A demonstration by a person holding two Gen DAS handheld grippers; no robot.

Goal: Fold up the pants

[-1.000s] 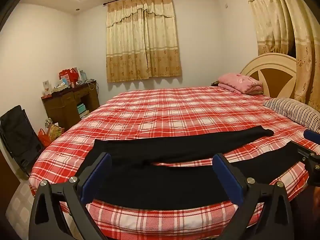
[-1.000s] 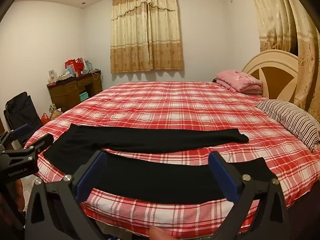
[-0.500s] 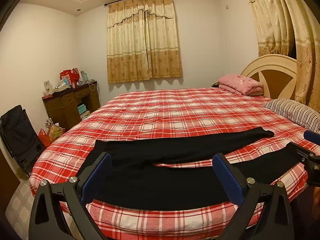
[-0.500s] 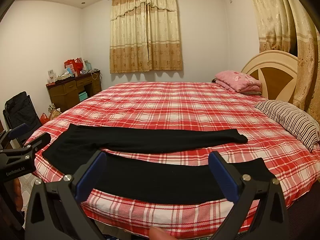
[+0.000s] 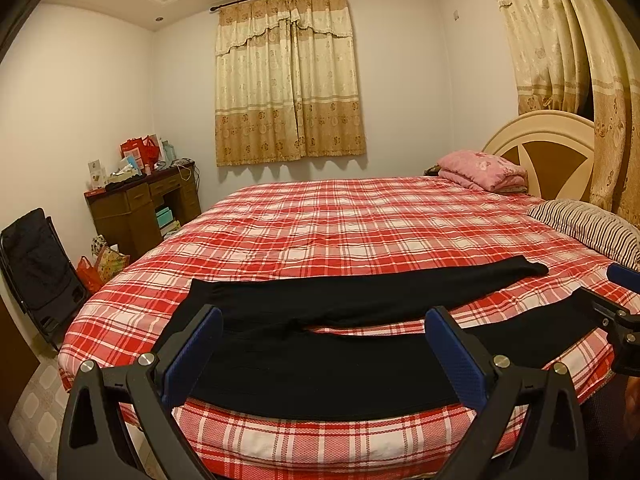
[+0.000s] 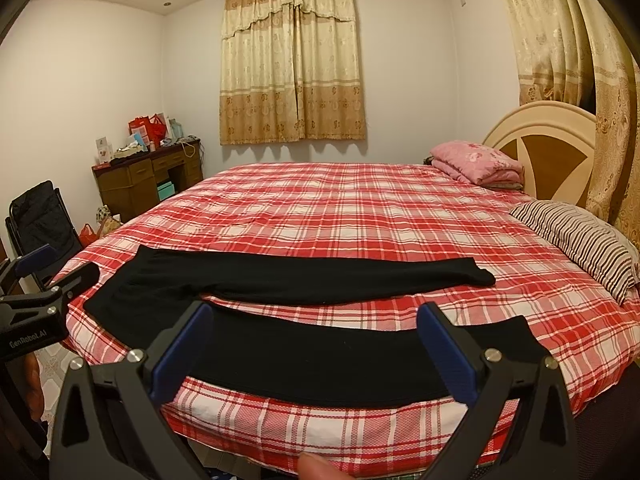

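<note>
Both tools wide, empty: left tool (image 5: 322, 354), right tool (image 6: 314, 350). Risk I note: black stretch-fabric pants (image 6: 304, 280) on the red plaid bed (image 6: 360, 208), near leg at the edge, could slide off.

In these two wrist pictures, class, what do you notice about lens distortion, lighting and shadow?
Left wrist view: fisheye bends the bed edge and walls; dark corners; warm ceiling light. Right wrist view: same curving; the curtains cast scalloped shadows below; the black pants show little detail; a blurred fingertip intrudes.
</note>
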